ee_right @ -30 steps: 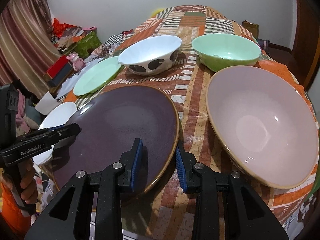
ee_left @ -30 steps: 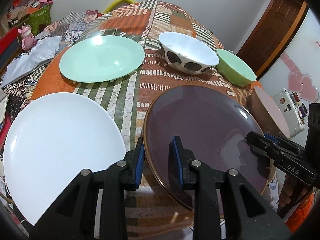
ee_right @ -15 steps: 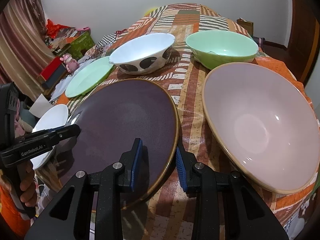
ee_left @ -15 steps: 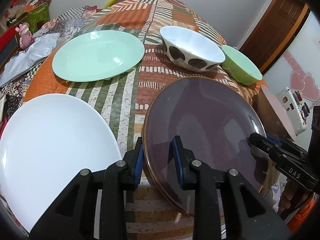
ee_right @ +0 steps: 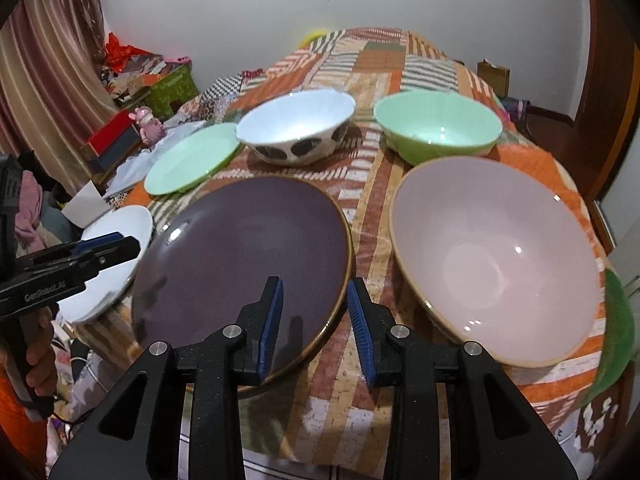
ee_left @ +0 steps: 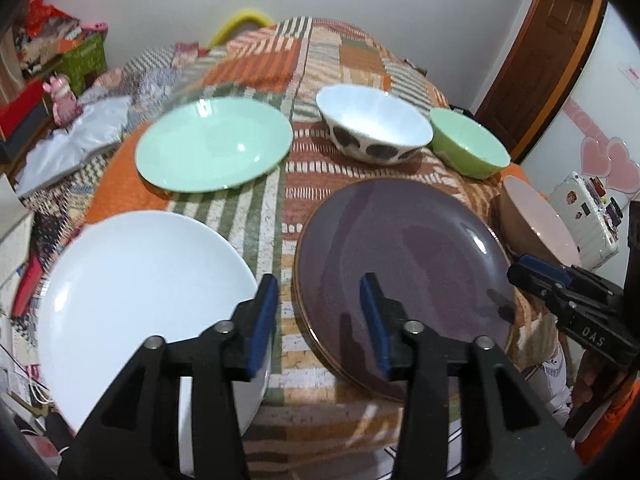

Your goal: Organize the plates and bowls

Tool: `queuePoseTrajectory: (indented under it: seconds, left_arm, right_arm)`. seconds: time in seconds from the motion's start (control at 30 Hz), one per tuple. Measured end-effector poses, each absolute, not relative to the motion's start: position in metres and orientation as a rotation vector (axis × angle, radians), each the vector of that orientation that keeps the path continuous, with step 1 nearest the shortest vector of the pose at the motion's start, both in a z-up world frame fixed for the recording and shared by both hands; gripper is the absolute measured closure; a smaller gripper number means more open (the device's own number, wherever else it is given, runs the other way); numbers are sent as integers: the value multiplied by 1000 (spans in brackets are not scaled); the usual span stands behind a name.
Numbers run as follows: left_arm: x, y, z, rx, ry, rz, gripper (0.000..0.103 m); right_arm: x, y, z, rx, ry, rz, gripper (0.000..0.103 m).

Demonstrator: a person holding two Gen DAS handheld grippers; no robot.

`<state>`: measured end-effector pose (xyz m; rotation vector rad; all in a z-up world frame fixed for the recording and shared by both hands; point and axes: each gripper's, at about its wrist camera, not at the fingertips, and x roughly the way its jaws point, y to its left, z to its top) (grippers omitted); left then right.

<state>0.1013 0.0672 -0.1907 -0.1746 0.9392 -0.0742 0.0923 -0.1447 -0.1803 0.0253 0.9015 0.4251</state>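
Both the left gripper [ee_left: 318, 316] and right gripper [ee_right: 314, 318] gape wide, each straddling the purple plate's [ee_left: 400, 264] rim, gripping nothing. Only the right wrist view shows the pink bowl's [ee_right: 496, 256] interior, right of its fingers.

Even, fairly bright indoor light from overhead; small white glare spots on the purple plate [ee_left: 404, 248], the mint plate [ee_left: 214, 148] and the pink bowl [ee_right: 496, 256]. Soft short shadows under the spotted bowl [ee_left: 374, 128] and green bowl [ee_right: 438, 128]. Both views show motion blur, strongest at the far edge of the bed [ee_left: 320, 56]. Heavy fisheye bending, black vignette in the corners. Left gripper [ee_left: 319, 320] and right gripper [ee_right: 315, 324] cast dim shadows on the purple plate.
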Motion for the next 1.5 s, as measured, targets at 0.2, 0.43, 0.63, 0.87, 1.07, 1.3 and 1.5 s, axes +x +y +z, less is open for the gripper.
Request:
queuePoseTrajectory:
  seconds: [0.2,0.43,0.63,0.87,1.07,1.3,1.5]
  left_arm:
    - [82,76,-166,-149,870,-26,44]
    - [58,105,-145,-152,803,48,36]
    - [42,138,-141,-166,784,129,27]
    - [29,178,-153,-221,812,200,23]
    - [27,209,-175,-274,869,244,23]
    - [26,234,-196,-290,921,266,23]
    - [27,246,-212,-307,949,258,27]
  right_arm:
    - [86,-138,-161,18,845,443,64]
    - [81,-114,-145,-23,789,488,53]
    - [81,-82,-138,-62,764,552,49]
    - [82,-38,-147,-123,789,629,47]
    - [85,-3,-162,-170,832,686,47]
    - [100,29,-185,-185,919,743,47]
    - [108,44,-198,-193,977,771,49]
